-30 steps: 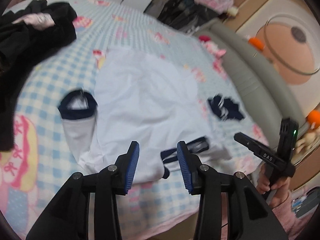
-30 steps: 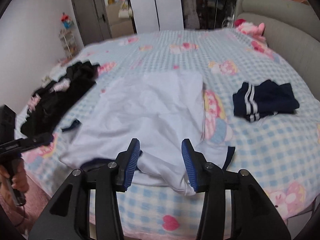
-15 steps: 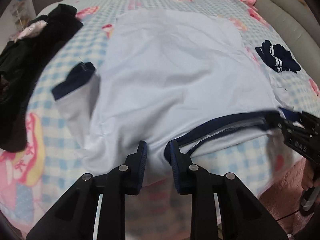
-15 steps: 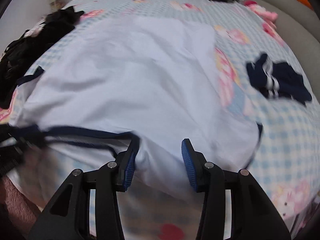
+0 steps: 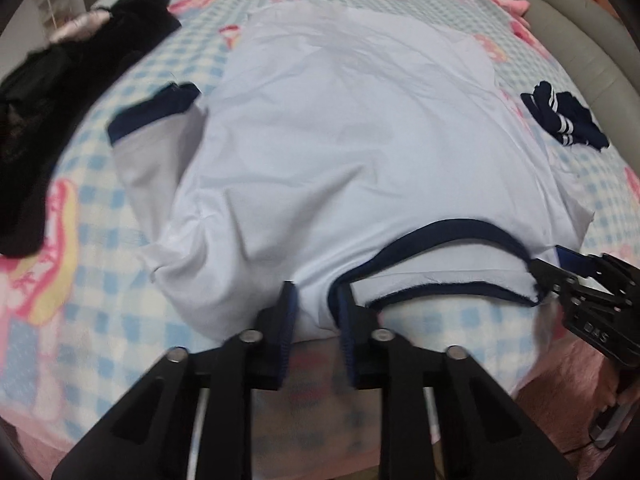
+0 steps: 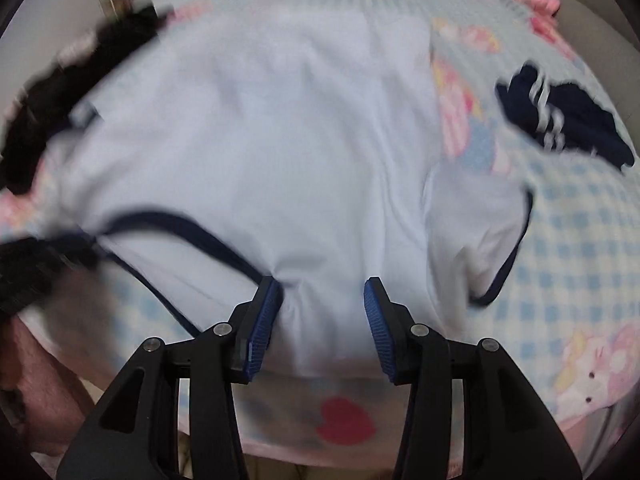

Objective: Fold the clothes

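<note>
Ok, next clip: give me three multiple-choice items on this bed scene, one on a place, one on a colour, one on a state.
1. Where does the small navy garment with white stripes lie?
A. right of the shirt
B. on the shirt
C. on the black pile

2. What colour is the neckline trim of the pale blue short-sleeved shirt?
A. red
B. navy
C. white

3. How is the left hand-held gripper?
A. empty
B. closed on shirt fabric
C. holding black clothes

Key: A, it lies on the checked bedspread by the shirt's right edge; B, a dark navy band rims the neck opening; B, fabric is bunched between its blue pads.
</note>
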Motion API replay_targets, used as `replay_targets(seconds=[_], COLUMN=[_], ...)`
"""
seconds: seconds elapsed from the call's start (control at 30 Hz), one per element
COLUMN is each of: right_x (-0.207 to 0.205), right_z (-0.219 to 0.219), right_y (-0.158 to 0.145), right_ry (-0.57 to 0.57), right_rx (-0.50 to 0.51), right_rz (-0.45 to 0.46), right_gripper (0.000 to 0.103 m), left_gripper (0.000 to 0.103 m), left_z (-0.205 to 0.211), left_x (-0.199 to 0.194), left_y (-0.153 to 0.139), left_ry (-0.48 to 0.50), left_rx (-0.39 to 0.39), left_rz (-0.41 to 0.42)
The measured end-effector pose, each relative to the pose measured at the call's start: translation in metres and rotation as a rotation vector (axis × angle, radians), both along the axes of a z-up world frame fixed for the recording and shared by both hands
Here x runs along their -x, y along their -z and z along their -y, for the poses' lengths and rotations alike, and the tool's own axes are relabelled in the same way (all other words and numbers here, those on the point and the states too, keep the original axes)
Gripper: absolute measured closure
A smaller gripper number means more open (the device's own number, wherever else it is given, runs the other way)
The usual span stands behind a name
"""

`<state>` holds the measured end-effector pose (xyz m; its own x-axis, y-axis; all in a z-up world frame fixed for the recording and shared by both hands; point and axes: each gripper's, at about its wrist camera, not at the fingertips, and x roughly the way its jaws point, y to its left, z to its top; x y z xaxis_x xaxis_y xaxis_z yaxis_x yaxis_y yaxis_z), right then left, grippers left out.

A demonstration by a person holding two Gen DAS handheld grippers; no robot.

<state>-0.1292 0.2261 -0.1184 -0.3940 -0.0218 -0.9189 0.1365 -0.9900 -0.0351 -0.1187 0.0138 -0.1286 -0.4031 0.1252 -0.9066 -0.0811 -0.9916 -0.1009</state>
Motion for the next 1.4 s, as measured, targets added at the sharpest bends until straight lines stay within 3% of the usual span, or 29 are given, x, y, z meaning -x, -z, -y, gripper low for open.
replay_targets(seconds=[0.1,0.17,0.27,0.4,0.43,0.47,0.5,0.53,0.6,0.7,0.77,0.83,0.9,0.97,1.1,1.2,1.4], right_x=[-0.019,-0.028,-0.039,-0.048,-0.047,-0.047,-0.048,-0.049,-0.045,-0.035,-0.028,-0.030,-0.035,-0.041,-0.056,-0.061,-0.067], right_z=[0.000,-0.002,-0.005,-0.004,-0.004,-0.004,-0.005,-0.007,-0.010,-0.008,-0.011,-0.009,-0.004,0.001,0.006,0.001,-0.018], right_y=[-0.007,-0.013,-0.020,-0.019,-0.018,-0.019,-0.023,-0.028,-0.030,-0.014,0.005,0.010,0.005,-0.006,-0.035,-0.045,-0.018], right_ry=[-0.003,0.014,0.022,0.008,0.017,0.030,0.045,0.063,0.090,0.118,0.135,0.131,0.100,0.067,0.026,0.021,0.079], right_rx=[-0.031,-0.063,-0.082,-0.011,0.031,0.077,0.125,0.172,0.209,0.152,0.134,0.128,0.113,0.090,0.093,0.109,0.085], right_rz=[-0.053,-0.086,-0.106,-0.089,-0.081,-0.081,-0.090,-0.104,-0.113,-0.087,-0.039,-0.054,-0.083,-0.128,-0.205,-0.220,-0.143], right_gripper=[0.059,0.059,0.059,0.059,0.059,0.059,0.058,0.057,0.054,0.049,0.049,0.054,0.088,0.095,0.096,0.096,0.096], left_gripper=[0.092,0.092,0.091,0.088,0.080,0.062,0.054,0.049,0.049,0.060,0.086,0.094,0.096,0.097,0.097,0.097,0.097], left_z=[0.004,0.008,0.010,0.025,0.025,0.024,0.022,0.019,0.014,0.010,0.013,0.014,0.013,0.015,0.006,-0.001,-0.025], left_x=[-0.012,-0.020,-0.033,-0.035,-0.036,-0.036,-0.036,-0.034,-0.026,-0.016,-0.014,-0.017,-0.025,-0.035,-0.056,-0.057,-0.059], left_y=[-0.008,-0.010,-0.006,-0.001,-0.004,-0.007,-0.010,-0.011,-0.005,0.007,0.011,0.010,0.000,-0.012,-0.041,-0.039,-0.015], left_ry=[0.036,0.068,0.074,0.030,0.031,0.033,0.032,0.026,0.010,-0.023,-0.066,-0.084,-0.075,-0.064,-0.010,0.009,0.045], left_rx=[-0.031,-0.098,-0.082,-0.239,-0.268,-0.296,-0.291,-0.273,-0.229,-0.177,-0.135,-0.116,-0.123,-0.166,-0.138,-0.159,-0.180], left_rz=[0.001,0.032,0.039,0.053,0.038,0.021,0.003,-0.017,-0.014,0.008,0.011,0.001,-0.021,-0.026,-0.083,-0.055,0.024])
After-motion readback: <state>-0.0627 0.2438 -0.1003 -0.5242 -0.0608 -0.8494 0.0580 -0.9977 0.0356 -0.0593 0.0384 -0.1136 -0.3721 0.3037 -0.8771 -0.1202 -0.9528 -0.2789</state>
